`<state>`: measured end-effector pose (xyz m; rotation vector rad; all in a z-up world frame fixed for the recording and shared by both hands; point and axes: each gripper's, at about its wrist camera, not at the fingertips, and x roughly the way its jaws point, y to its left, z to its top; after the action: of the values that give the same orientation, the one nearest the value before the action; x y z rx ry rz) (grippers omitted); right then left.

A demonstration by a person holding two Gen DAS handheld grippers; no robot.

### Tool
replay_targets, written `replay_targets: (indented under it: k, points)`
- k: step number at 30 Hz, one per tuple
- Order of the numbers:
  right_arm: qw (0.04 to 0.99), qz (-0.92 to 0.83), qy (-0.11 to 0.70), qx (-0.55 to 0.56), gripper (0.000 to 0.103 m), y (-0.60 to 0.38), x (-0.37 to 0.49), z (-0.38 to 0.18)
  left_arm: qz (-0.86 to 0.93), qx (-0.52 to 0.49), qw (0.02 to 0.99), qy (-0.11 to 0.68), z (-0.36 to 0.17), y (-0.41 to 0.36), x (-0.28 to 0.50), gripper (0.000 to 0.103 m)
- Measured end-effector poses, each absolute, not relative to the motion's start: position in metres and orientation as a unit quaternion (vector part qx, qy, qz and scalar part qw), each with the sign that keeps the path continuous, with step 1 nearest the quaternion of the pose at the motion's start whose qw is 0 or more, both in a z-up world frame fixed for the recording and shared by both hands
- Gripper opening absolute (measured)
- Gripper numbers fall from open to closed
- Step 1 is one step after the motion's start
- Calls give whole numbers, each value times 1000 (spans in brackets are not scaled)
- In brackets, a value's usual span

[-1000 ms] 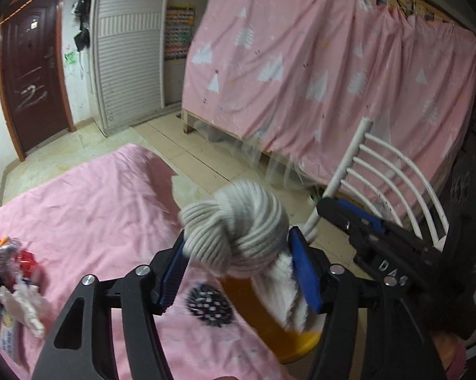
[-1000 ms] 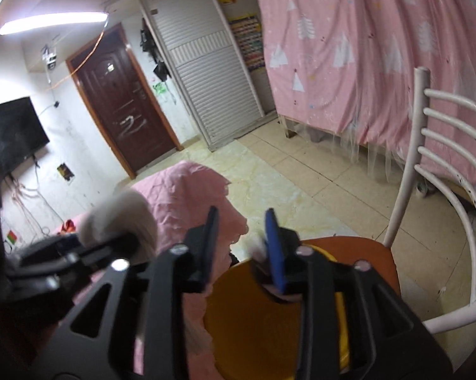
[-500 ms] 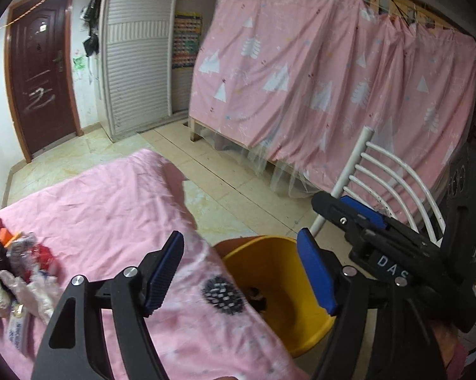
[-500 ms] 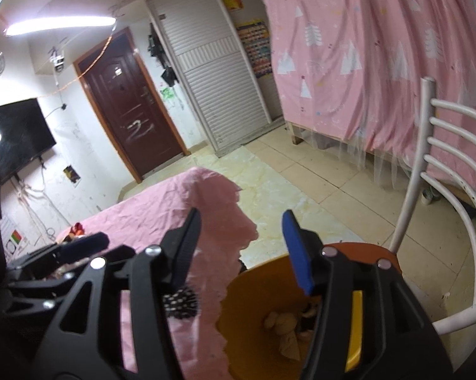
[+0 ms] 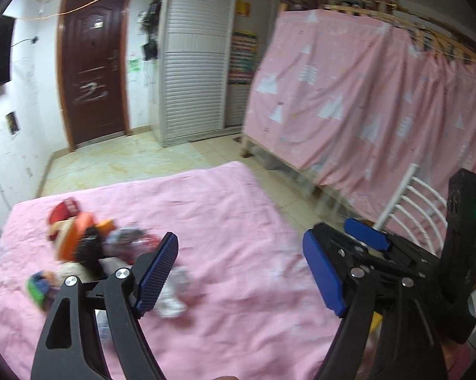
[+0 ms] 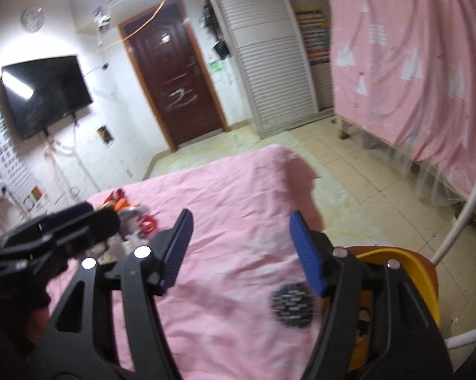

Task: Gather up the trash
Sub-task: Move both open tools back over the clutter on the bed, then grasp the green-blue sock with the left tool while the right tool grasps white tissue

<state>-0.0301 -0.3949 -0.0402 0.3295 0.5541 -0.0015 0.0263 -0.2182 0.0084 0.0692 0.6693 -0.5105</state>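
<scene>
A heap of mixed trash lies on the pink cloth at the left: red, orange, black and white wrappers. It also shows in the right wrist view. My left gripper is open and empty above the cloth, to the right of the heap. My right gripper is open and empty over the cloth. The yellow bin stands at the lower right on a chair. A round black patterned piece lies on the cloth near the bin.
A white chair back stands at the right. A pink curtained frame fills the far right. A dark door and white shutters are at the back. A TV hangs on the wall.
My left gripper let go of the grey yarn ball over the bin, then swung left toward the trash heap. My right gripper opened wider and turned left with it.
</scene>
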Motion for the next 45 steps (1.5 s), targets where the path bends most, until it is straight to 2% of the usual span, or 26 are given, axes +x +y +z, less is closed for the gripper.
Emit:
replay_targets:
  k: [6,21,29,33,41,42,45]
  points:
    - [942,42,300,147,70,-350,-6,-48,-196,38,925,324,9,-165,41,74]
    - [921,92,360,117,76,-274,34,-72,-108,18,930,352,-7,-61,78,75]
    - [913,102,383,97,83,-249,51,-82,-88,5,915,393,-40,-23,98,76]
    - [908,99,395,97,92,-243,58,-87,-83,0,906,415,-57,-11,104,77]
    - [904,98,408,87,91,-234,66,-96,-77,0,894,441,-78,-9,113,77]
    - [904,98,407,85,87,-234,66,-96,-76,1,894,441,-80,-8,114,77]
    - [903,97,413,74,65,-230,67,-99,-75,6,894,442,-85,-11,117,74]
